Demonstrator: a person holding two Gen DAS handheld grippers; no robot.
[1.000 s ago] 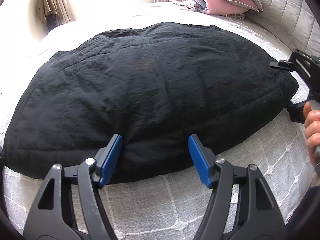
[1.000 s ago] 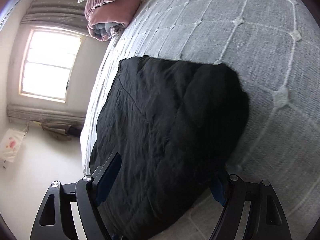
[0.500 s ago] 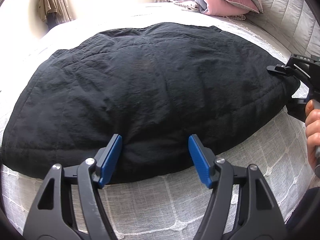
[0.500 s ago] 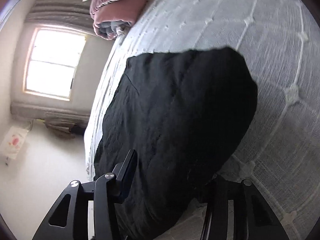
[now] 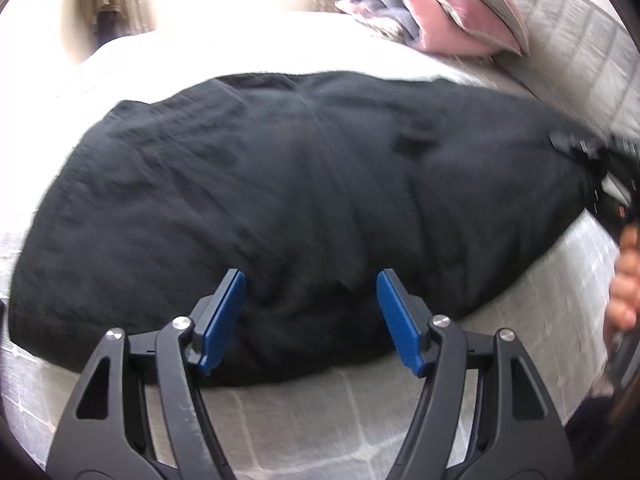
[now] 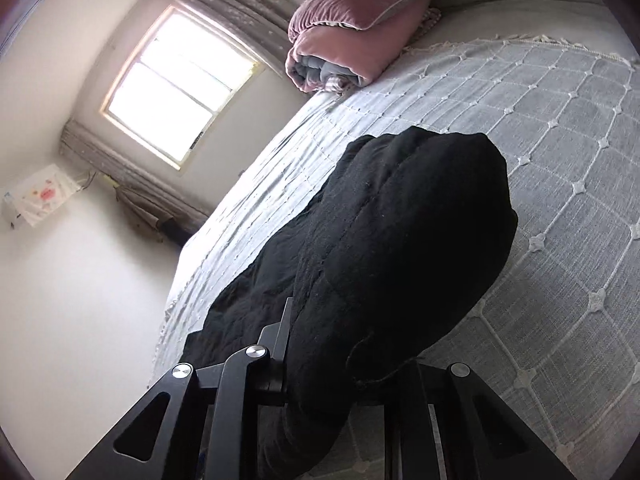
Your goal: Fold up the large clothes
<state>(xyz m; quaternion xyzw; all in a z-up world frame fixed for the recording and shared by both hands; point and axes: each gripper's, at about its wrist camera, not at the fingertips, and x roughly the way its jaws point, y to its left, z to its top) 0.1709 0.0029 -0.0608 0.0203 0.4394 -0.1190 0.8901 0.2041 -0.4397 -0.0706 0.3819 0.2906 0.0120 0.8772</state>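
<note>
While the black padded garment (image 5: 304, 200) lay spread across the bed (image 6: 560, 128), its near hem sat between the left tool's (image 5: 310, 316) parted blue pads, and the right tool (image 6: 344, 364) was clamped on its lifted end. Beyond the garment were a grey quilted bedspread, pink bedding (image 6: 352, 28), a window (image 6: 180, 84) and curtains. No legible writing showed.

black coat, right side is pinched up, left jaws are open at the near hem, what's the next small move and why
Probably close the left gripper on the near hem of the black coat: its jaws stand open around that edge, while the right gripper already grips its end.
</note>
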